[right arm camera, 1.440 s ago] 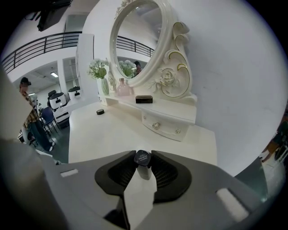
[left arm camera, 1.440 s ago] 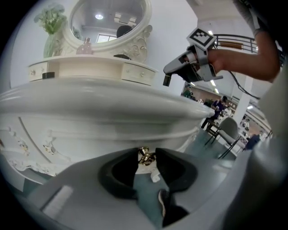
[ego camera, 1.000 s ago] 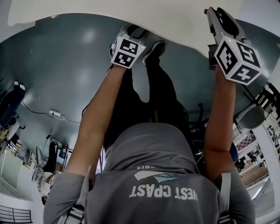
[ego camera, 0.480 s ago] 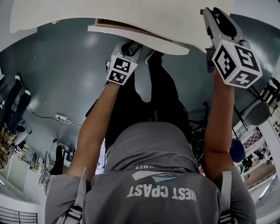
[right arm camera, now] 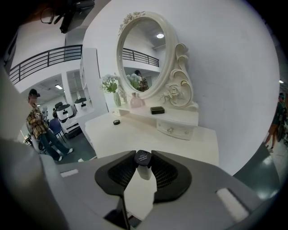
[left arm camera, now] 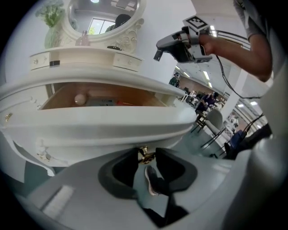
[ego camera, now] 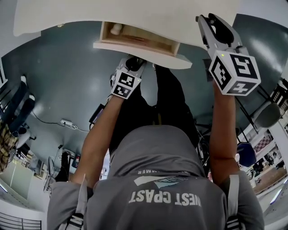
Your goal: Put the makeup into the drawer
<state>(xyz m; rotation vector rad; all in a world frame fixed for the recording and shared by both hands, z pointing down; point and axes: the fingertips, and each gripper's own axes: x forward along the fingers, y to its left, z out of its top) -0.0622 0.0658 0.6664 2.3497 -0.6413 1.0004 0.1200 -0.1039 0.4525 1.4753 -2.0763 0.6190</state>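
the drawer (left arm camera: pixel 90 130) looks open enough at 12 o'clock, the left claw (left arm camera: pixel 146 158) pinching its gold knob (left arm camera: pixel 145 154), so next the right claw (right arm camera: pixel 143 162), clamped on the makeup bottle (right arm camera: pixel 144 171) above the tabletop (right arm camera: pixel 148 134), should swing toward 9 o'clock, lower into the drawer and let go.

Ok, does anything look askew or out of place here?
Nothing stands out. The drawer sits open, the left tongs grip its knob, and the right tongs hold a small black-capped bottle upright.

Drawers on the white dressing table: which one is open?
The wide white drawer under the tabletop: pulled out, wooden inside showing. The small shelf drawers below the mirror are shut.
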